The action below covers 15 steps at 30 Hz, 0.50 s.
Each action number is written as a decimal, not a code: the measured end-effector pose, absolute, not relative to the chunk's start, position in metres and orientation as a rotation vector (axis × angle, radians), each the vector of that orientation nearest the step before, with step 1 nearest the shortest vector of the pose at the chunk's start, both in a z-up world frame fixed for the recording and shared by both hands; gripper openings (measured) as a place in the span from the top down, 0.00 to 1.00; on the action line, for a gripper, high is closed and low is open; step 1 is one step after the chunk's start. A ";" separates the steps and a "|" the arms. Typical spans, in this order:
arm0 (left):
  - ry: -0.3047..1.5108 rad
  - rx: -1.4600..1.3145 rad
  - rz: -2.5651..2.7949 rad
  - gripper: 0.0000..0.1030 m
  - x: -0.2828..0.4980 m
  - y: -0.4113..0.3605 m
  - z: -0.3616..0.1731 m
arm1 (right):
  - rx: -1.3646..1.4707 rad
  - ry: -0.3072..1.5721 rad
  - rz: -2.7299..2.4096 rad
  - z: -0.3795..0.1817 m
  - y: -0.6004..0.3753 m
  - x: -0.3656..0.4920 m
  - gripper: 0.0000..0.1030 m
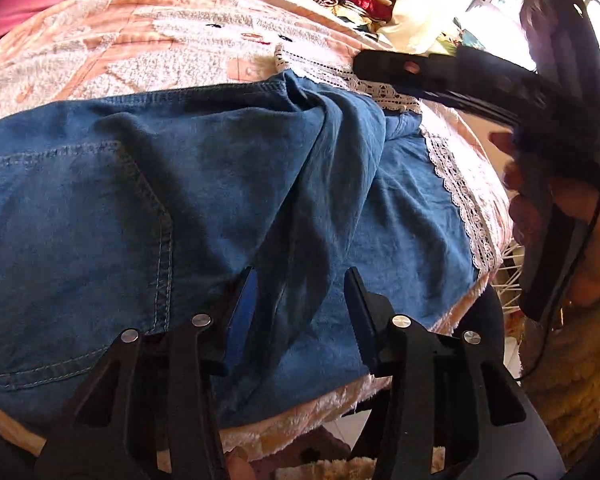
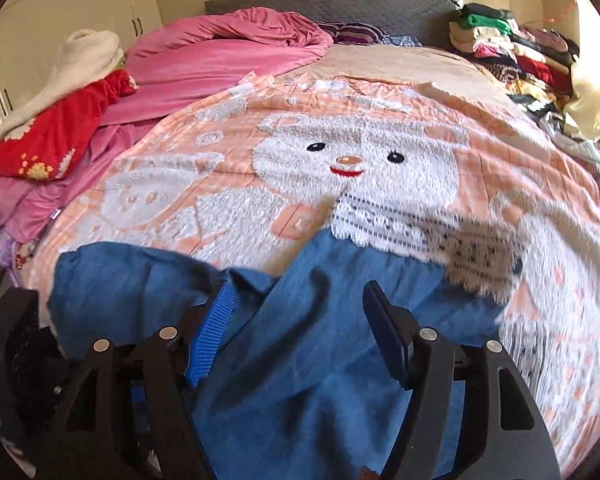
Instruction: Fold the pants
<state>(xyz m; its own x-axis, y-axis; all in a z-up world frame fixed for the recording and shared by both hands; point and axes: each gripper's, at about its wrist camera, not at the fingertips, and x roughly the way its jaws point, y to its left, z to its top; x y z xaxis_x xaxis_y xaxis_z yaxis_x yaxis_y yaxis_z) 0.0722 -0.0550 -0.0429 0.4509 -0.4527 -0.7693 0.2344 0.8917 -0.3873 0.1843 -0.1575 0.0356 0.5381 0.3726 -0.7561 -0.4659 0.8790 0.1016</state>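
Note:
Blue denim pants [image 1: 188, 184] lie on the bed, a back pocket [image 1: 72, 240] at the left and a white lace hem [image 1: 460, 200] at the right. A raised fold [image 1: 340, 152] runs down their middle. My left gripper [image 1: 302, 280] hovers open just over the cloth near the bed's front edge, with nothing pinched. In the left wrist view a hand holds my right gripper [image 1: 440, 74] above the lace end. In the right wrist view my right gripper [image 2: 300, 286] is open above the pants [image 2: 320, 360], whose lace hem [image 2: 400, 224] lies beyond the fingertips.
A peach blanket with a white bear [image 2: 356, 156] covers the bed. A pink duvet [image 2: 220, 56] and a red garment [image 2: 52, 136] are heaped at the far left. Stacked clothes [image 2: 516, 52] line the far right. The bed's fluffy front edge [image 1: 320, 408] drops to the floor.

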 end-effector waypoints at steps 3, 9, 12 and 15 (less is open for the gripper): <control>1.014 -0.239 -0.444 0.73 0.074 -0.059 -0.043 | -0.134 0.883 0.483 0.032 -0.147 0.204 0.36; 1.013 -0.219 -0.454 0.73 0.077 -0.066 -0.046 | -0.205 0.941 0.375 0.009 -0.127 0.252 0.36; 1.008 -0.201 -0.453 0.73 0.075 -0.068 -0.046 | -0.218 0.974 0.327 -0.007 -0.119 0.275 0.36; 1.003 -0.191 -0.457 0.73 0.075 -0.071 -0.046 | -0.212 1.011 0.264 -0.022 -0.115 0.296 0.36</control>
<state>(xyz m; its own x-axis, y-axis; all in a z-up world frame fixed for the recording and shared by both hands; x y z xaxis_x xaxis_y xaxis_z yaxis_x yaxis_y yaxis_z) 0.0747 -0.0713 -0.0457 0.4532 -0.4536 -0.7674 0.2808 0.8897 -0.3601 0.2955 -0.1147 -0.0215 0.5038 0.1191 -0.8556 -0.3138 0.9480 -0.0528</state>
